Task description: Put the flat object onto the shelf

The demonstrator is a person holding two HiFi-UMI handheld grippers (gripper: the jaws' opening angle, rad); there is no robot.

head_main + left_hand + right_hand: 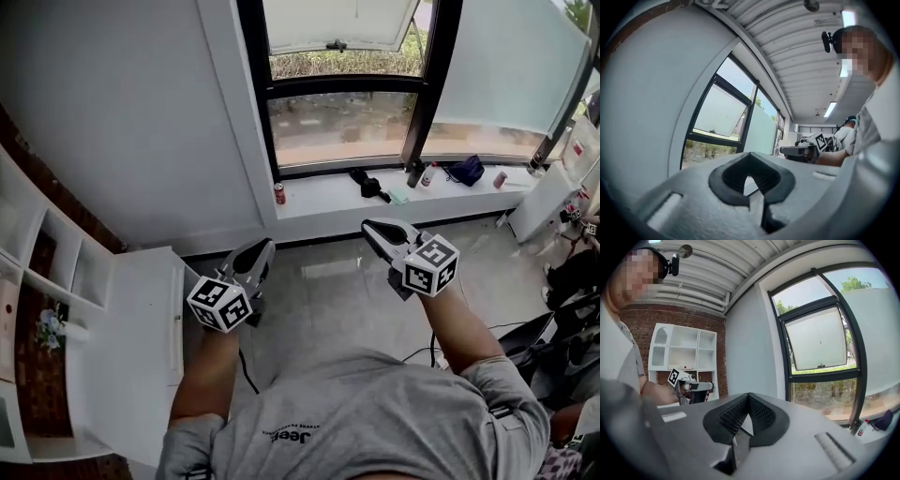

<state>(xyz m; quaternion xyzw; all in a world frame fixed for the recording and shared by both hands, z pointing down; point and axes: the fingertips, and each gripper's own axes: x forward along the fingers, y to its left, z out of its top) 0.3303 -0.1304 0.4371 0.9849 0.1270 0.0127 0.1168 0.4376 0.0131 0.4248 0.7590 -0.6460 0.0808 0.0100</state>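
My left gripper [263,246] is held in front of the person's chest, shut, with nothing between its jaws. My right gripper [367,226] is held level with it to the right, also shut and empty. Both point toward the window wall. In the left gripper view the jaws [750,155] meet at their tips, and the right gripper [799,151] shows beyond them. In the right gripper view the jaws [749,395] are closed too, with the left gripper [696,386] and the white shelf unit [684,347] behind. The shelf unit [58,267] stands at the left. I see no flat object.
A low white cabinet [141,347] stands beside the shelf, just left of the left gripper. The windowsill holds a red can [279,193], a black object [370,185], a bottle [427,175] and a dark bag [466,170]. Cables and gear lie at the right [567,309].
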